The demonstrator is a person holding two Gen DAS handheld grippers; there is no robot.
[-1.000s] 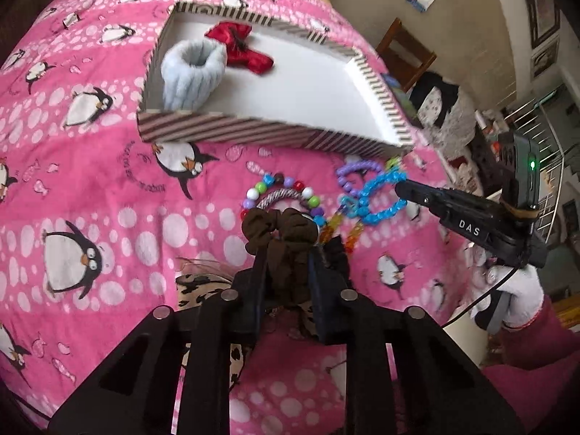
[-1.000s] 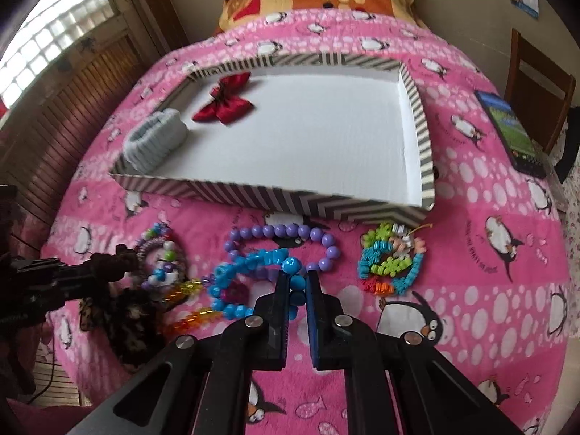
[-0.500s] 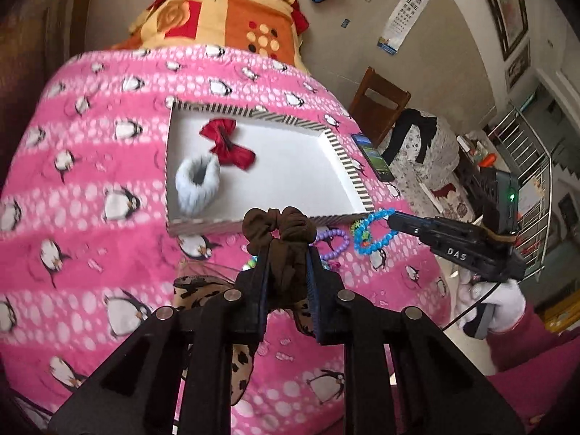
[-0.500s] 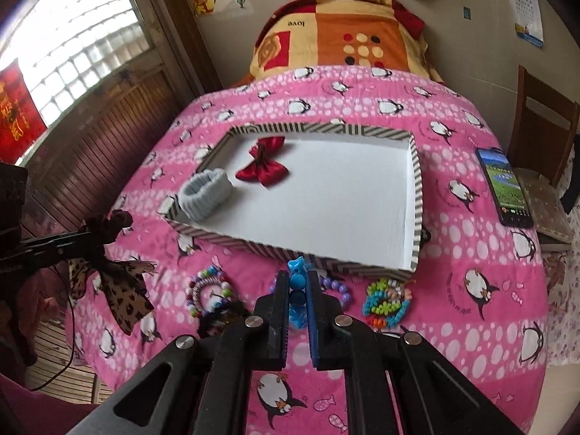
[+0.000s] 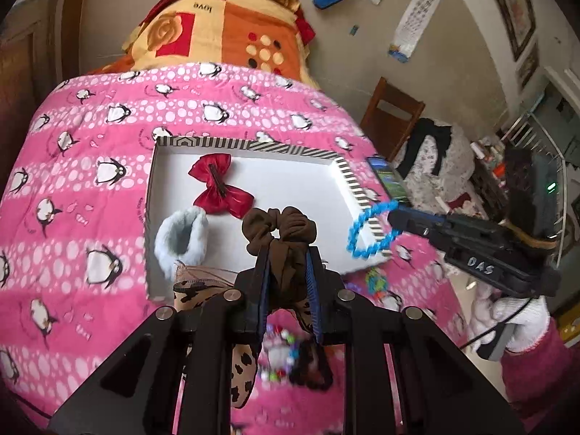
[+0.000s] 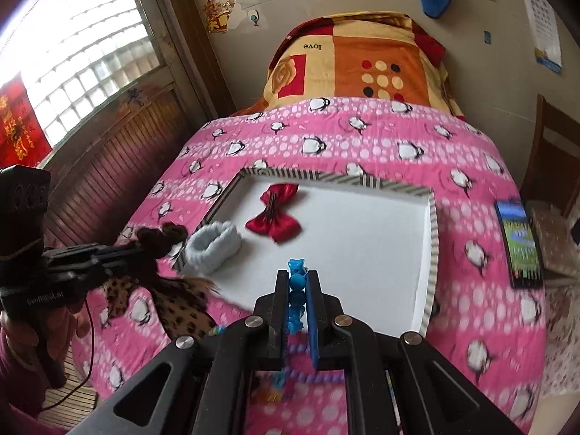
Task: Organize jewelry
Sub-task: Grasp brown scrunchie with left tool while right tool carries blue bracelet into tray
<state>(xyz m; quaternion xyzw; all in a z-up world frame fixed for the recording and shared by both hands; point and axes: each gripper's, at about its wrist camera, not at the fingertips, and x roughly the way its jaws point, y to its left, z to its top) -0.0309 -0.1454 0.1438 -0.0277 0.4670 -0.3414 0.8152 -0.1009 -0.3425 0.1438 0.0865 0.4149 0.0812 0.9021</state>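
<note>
Fabric fills the jaws of our left gripper (image 5: pixel 288 253) — a brown scrunchie (image 5: pixel 279 228) pinched tight between the two fingers, its leopard-print ribbon tails (image 5: pixel 241 373) trailing below. We hold it in the air over the near edge of the striped tray (image 5: pixel 348 177), close to the pale blue fluffy band (image 5: pixel 183 241) that lies by the tray's near left corner. Behind that band, a red bow clip (image 5: pixel 221 186) rests toward the far left corner.

Our right gripper (image 6: pixel 297 286) is closed on a blue bead bracelet (image 6: pixel 296 290) — the loop hangs from the fingertips over the tray's near right corner, as the left view shows. The tray sits on a pink penguin bedspread (image 6: pixel 380 148). More beaded pieces (image 5: pixel 281 351) lie blurred on the bedspread beneath our grippers, near its front edge. A phone (image 6: pixel 520 243) lies at the bedspread's right edge, apart from the tray.
</note>
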